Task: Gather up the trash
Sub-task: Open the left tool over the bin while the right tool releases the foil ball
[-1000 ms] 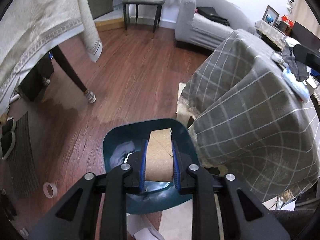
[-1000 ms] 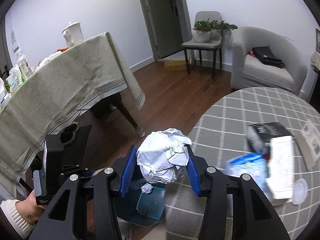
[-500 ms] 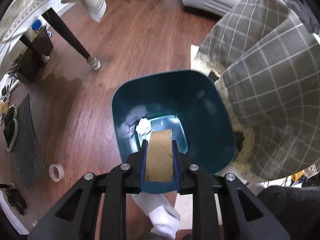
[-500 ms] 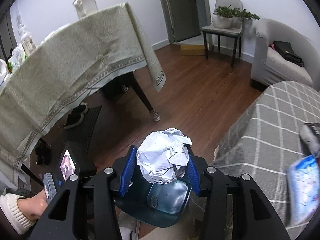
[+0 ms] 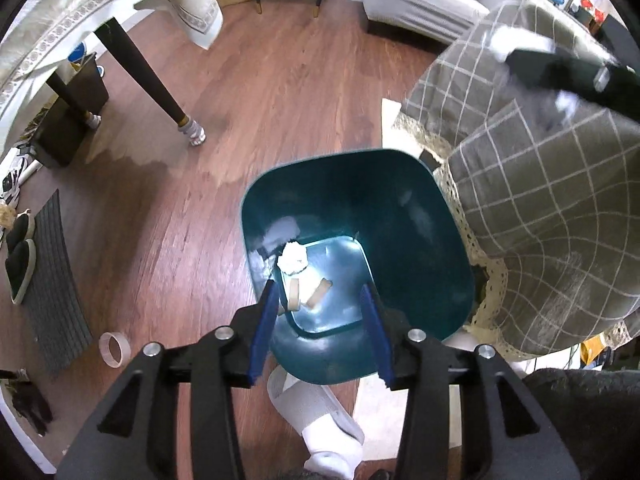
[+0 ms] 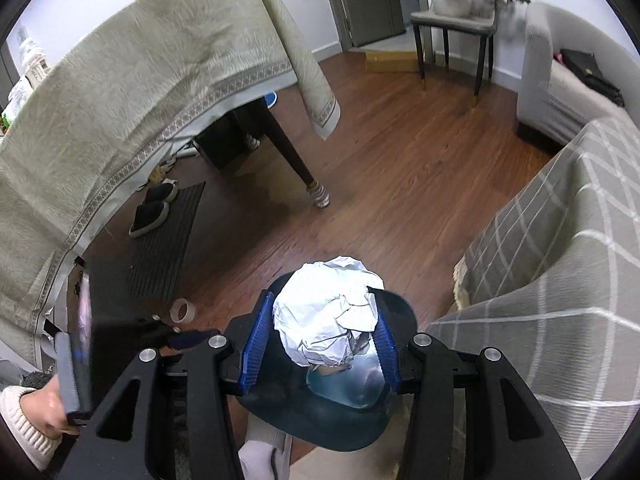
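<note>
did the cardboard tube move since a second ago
Yes. The cardboard tube has dropped from between the left gripper pads, whose jaws have just been opening, and now lies on the teal bin floor beside a paper wad.

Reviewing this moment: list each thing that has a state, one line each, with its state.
left gripper: open, jaws just opened, nothing between them, above the bin
cardboard tube: released, lying on the bin floor
teal trash bin: upright, no lid, holding a small white paper wad
right gripper: shut on the crumpled paper ball, over the bin
tape roll: lying on the floor, untouched
</note>
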The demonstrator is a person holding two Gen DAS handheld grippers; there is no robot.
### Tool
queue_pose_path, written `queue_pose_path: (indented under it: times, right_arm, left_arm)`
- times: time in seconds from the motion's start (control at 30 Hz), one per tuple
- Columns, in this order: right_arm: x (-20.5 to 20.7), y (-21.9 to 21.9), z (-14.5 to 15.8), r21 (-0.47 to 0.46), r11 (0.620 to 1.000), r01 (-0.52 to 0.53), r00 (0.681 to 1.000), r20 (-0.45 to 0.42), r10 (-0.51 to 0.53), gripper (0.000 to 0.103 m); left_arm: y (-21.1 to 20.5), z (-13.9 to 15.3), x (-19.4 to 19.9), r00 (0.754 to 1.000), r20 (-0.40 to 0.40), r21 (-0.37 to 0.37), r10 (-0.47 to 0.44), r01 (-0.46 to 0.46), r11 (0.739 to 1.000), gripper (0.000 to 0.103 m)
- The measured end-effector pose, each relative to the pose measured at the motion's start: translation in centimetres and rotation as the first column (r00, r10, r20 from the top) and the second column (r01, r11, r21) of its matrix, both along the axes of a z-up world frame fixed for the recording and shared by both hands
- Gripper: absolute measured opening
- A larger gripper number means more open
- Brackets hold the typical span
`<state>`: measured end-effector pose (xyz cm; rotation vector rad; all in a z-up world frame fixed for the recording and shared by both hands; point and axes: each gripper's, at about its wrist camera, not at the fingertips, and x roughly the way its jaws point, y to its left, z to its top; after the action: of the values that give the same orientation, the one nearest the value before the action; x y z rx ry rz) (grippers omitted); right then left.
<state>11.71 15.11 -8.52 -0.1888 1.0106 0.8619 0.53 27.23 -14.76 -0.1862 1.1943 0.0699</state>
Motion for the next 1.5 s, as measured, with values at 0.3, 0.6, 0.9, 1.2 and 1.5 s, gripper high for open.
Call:
queue_pose_path:
  times: [0.3, 0.6, 0.9, 1.2, 1.5]
  right_arm:
    - [-0.4, 1.6, -3.6, -0.075, 0.997, -0.027, 0.998, -0.058, 0.023, 0.048]
    - [-1.2, 2.5, -7.2, -0.150, 0.987, -0.059, 0.993, -0.109, 0.043, 0.048]
    - [-1.9, 2.9, -10.0, -0.218, 0.973, -0.081, 0.988, -0.144, 0.050, 0.049]
    - [-2.8, 2.4, -12.2, -0.306, 0.946, -0.107, 0.985, -0.164, 0.058, 0.065]
    - [-3.4, 1.1, -9.8, -0.249, 0.962, -0.109, 0.988, -0.135, 0.076, 0.066]
  left_arm:
    - [0.7, 4.8, -0.5, 0.983, 0.181, -0.030, 0.039, -0.035, 0.999, 0.036]
    - [0.5, 9.0, -0.7, 0.950, 0.306, -0.043, 0.057, -0.046, 0.998, 0.021]
    - [0.3, 12.2, -1.3, 0.919, 0.385, -0.070, 0.088, -0.066, 0.995, 0.019]
    - [0.2, 14.4, -1.5, 0.893, 0.436, -0.103, 0.107, -0.069, 0.992, 0.019]
    - [-0.8, 16.1, -1.2, 0.878, 0.467, -0.103, 0.110, -0.069, 0.992, 0.019]
